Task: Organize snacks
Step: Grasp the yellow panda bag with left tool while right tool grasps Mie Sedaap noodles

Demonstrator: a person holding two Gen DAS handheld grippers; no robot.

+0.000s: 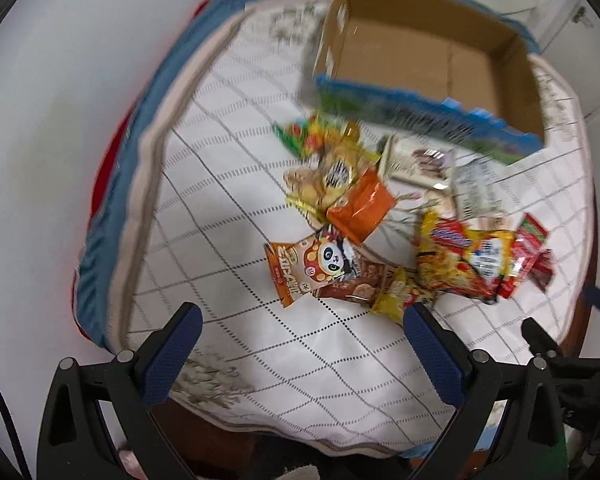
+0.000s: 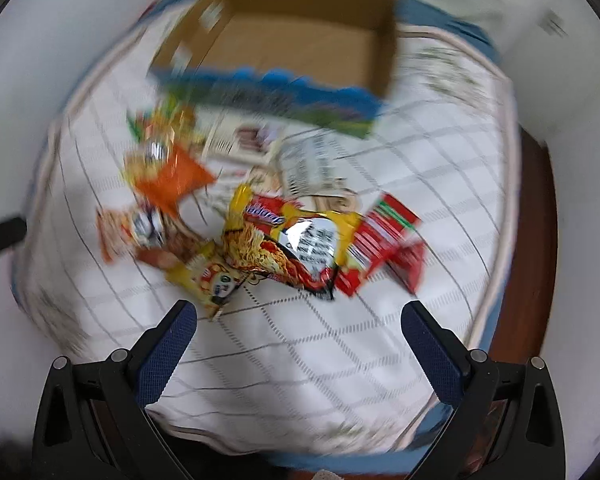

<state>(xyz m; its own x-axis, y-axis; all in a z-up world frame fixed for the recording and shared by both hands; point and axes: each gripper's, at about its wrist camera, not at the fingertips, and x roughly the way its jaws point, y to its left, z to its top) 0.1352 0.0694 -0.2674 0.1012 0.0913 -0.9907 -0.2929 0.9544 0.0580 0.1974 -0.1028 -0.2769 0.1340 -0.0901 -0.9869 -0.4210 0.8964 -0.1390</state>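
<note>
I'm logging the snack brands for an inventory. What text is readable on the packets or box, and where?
Nothing reads reliably.
Panda packet: large orange characters, not legible.
Yellow noodle packet: red logo and white label, blurred.
Cardboard box front print: smeared by motion.

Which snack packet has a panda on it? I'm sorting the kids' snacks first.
The orange packet with the cartoon panda, at the near-left edge of the pile. It overlaps a brown packet; the plain orange packet beyond it shows no animal.
</note>
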